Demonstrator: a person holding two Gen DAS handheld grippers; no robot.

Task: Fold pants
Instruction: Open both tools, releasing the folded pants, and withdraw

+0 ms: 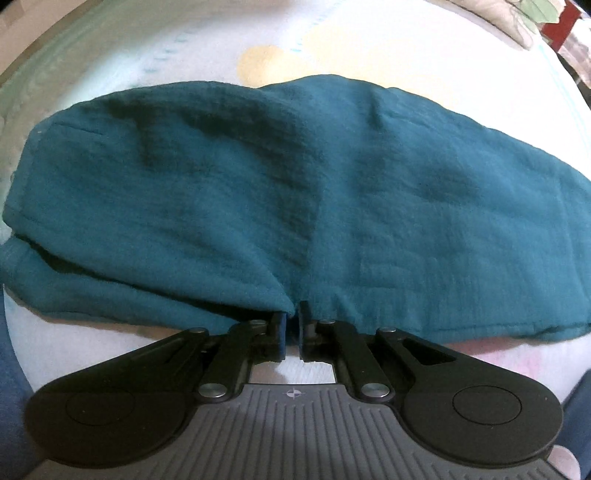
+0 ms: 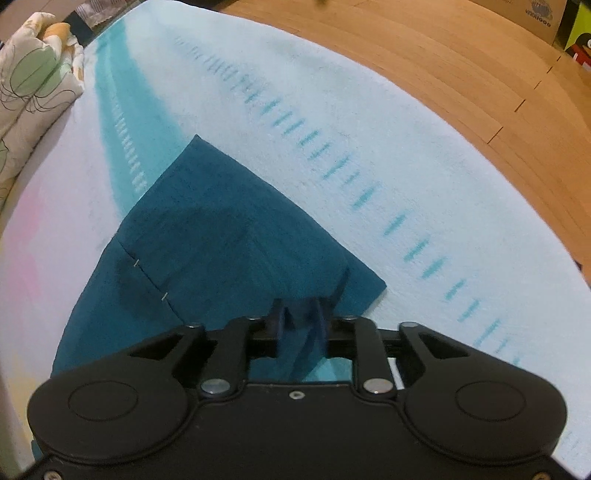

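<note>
The teal pants [image 1: 295, 184] lie folded in a broad band across the pale bed cover [image 1: 369, 44]. My left gripper [image 1: 293, 317] points down at their near edge. Its jaws stand a narrow slit apart, with the cloth's edge at the tips and not pinched. In the right wrist view one end of the pants [image 2: 207, 229] forms a folded corner with a seam and hem showing. My right gripper [image 2: 301, 314] stands open over that corner. A loose fold of teal cloth runs between its fingers, and the pads do not press on it.
The bed cover [image 2: 332, 110] is light, with turquoise stripes and dashes. Beyond its far edge is a wooden floor [image 2: 461, 55] with a cardboard box [image 2: 543, 18]. Floral bedding [image 2: 29, 85] is bunched at the upper left of the right wrist view.
</note>
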